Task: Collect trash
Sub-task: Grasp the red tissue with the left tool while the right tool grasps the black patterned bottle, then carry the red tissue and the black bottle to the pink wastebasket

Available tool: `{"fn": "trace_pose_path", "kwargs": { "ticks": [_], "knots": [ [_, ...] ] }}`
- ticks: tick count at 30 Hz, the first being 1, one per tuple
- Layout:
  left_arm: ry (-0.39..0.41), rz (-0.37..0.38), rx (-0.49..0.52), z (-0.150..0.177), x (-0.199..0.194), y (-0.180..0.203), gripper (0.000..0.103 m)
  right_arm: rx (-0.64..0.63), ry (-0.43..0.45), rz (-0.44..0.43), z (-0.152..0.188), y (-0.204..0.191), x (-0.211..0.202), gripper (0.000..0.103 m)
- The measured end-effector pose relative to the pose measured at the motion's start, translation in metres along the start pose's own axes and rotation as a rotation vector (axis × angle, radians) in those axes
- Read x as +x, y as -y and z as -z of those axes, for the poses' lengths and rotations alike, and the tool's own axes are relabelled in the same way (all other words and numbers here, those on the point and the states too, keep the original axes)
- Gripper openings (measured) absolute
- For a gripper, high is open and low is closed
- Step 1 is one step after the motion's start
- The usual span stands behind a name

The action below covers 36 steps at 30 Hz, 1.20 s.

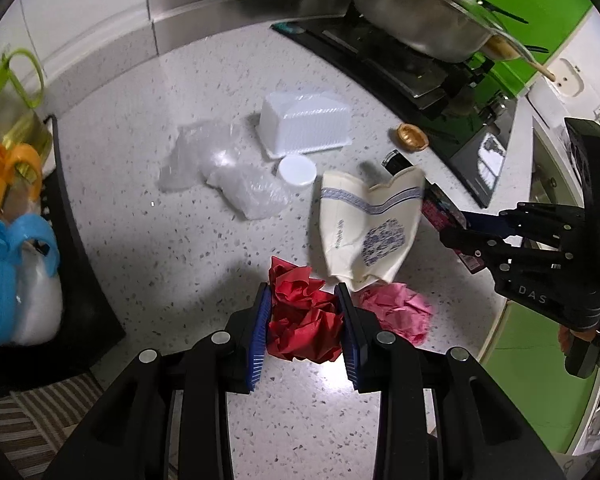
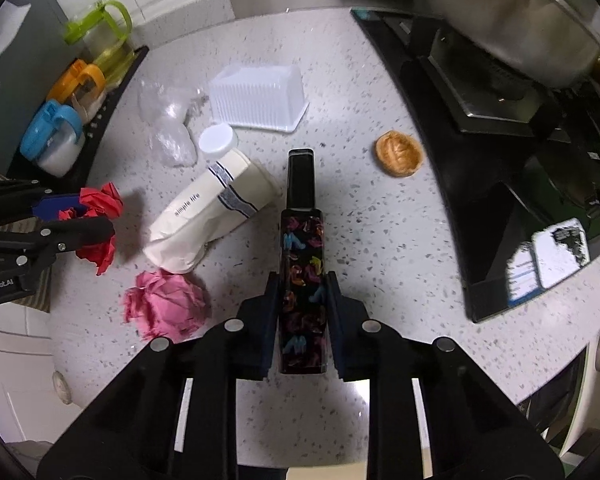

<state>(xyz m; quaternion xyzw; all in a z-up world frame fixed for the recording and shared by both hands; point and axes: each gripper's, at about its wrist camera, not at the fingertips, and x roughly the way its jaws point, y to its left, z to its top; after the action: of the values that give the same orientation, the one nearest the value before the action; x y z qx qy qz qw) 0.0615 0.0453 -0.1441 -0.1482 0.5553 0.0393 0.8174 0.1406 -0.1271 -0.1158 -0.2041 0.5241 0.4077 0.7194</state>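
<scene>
My left gripper [image 1: 303,296] is shut on a crumpled red paper ball [image 1: 302,326], which also shows in the right wrist view [image 2: 100,224]. My right gripper [image 2: 303,284] is shut on a long black box with coloured shoe prints [image 2: 303,264]; it also shows in the left wrist view [image 1: 444,210]. On the speckled counter lie a crushed cream paper cup [image 1: 370,228] [image 2: 212,212], a pink paper ball [image 1: 396,310] [image 2: 166,306], clear plastic wrap [image 1: 224,168] [image 2: 168,120], a white plastic container [image 1: 304,120] [image 2: 258,98], a white lid [image 1: 297,170] [image 2: 218,139] and a golden foil cup [image 1: 410,136] [image 2: 399,154].
A black hob [image 1: 400,64] [image 2: 480,152] with a steel pan [image 1: 420,16] fills the right side. A black tray [image 1: 72,248] with green, orange and blue lidded jars [image 2: 60,136] stands at the left. The counter's front edge runs on the right [image 1: 496,320].
</scene>
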Motion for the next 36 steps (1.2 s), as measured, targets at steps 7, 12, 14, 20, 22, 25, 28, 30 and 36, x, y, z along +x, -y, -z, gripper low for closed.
{"fn": "trace_pose_path", "kwargs": {
  "ticks": [7,12,14,20,22,25,28,30,36],
  "knots": [
    [0.068,0.023,0.115,-0.009,-0.043,0.022,0.032,0.088,0.108,0.037,0.018,0.001,-0.07,0.022],
    [0.102,0.064,0.237,-0.013,-0.067,0.047,0.032,0.201,0.186,0.098,0.05,0.0,-0.12,0.022],
    [0.111,0.088,0.305,-0.015,-0.075,0.063,0.032,0.261,0.217,0.128,0.071,0.003,-0.141,0.022],
    [0.143,0.17,0.441,-0.008,-0.091,0.114,0.032,0.421,0.285,0.227,0.14,0.015,-0.194,0.022],
    [0.148,0.207,0.488,-0.001,-0.093,0.138,0.032,0.471,0.299,0.264,0.166,0.021,-0.208,0.022],
    [0.14,0.246,0.543,0.01,-0.089,0.17,0.032,0.535,0.308,0.308,0.204,0.03,-0.224,0.022],
    [0.125,0.287,0.606,0.03,-0.083,0.213,0.032,0.597,0.307,0.342,0.248,0.043,-0.234,0.022],
    [0.116,0.302,0.634,0.043,-0.079,0.237,0.032,0.634,0.303,0.353,0.279,0.052,-0.238,0.022],
    [0.08,0.329,0.689,0.085,-0.067,0.304,0.032,0.698,0.281,0.37,0.353,0.074,-0.244,0.022]
  ]
}}
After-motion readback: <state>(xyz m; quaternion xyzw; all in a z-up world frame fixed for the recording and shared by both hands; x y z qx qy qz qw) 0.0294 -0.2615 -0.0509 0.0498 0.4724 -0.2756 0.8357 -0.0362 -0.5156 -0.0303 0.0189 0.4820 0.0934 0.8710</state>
